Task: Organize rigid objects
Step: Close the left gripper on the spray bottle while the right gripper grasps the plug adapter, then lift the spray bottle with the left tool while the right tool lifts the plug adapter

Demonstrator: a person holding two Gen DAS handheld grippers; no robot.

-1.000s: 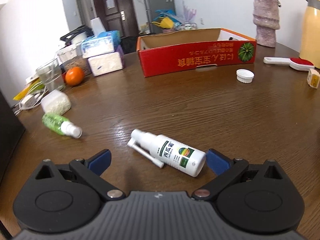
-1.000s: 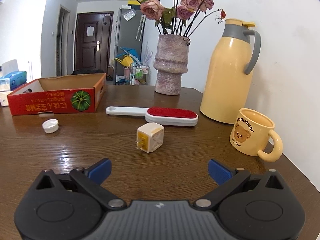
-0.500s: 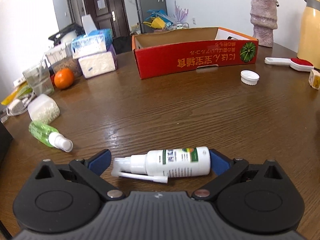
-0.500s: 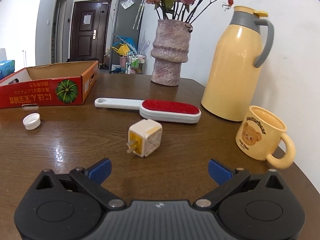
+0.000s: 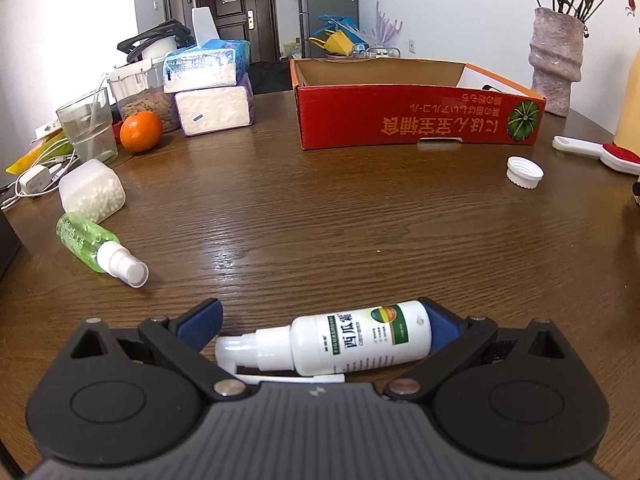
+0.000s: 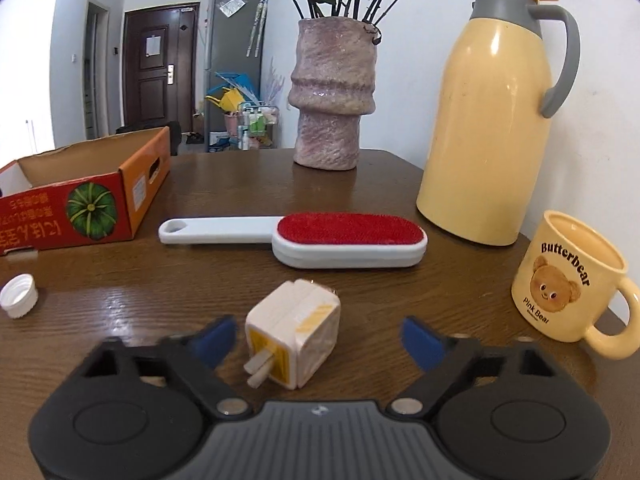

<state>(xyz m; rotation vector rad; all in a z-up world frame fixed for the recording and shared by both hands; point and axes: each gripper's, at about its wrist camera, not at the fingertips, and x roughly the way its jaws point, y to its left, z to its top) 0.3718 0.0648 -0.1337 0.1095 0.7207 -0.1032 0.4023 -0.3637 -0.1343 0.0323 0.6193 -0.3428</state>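
A white spray bottle [image 5: 360, 340] lies crosswise on the brown table, between the wide-apart jaws of my left gripper [image 5: 320, 324]. Its base rests against the right pad and its nozzle points at the left finger; the gripper is open. In the right wrist view a white and yellow plug charger [image 6: 296, 340] sits between the fingers of my right gripper [image 6: 318, 340]. Those jaws are closing, with a gap still on both sides of the charger. The red cardboard box [image 5: 416, 120] stands open at the back of the table.
A green spray bottle [image 5: 92, 244], a bead container [image 5: 92, 192], a glass [image 5: 88, 124], an orange [image 5: 140, 130] and tissue packs [image 5: 212, 92] crowd the left. A white cap [image 6: 18, 294], lint brush [image 6: 320, 240], vase [image 6: 332, 100], yellow thermos [image 6: 488, 128] and mug [image 6: 568, 276] stand on the right.
My left gripper has come forward around the white bottle, which turned crosswise between the jaws. My right gripper advanced until the charger sits between its fingers, and its jaws have narrowed.
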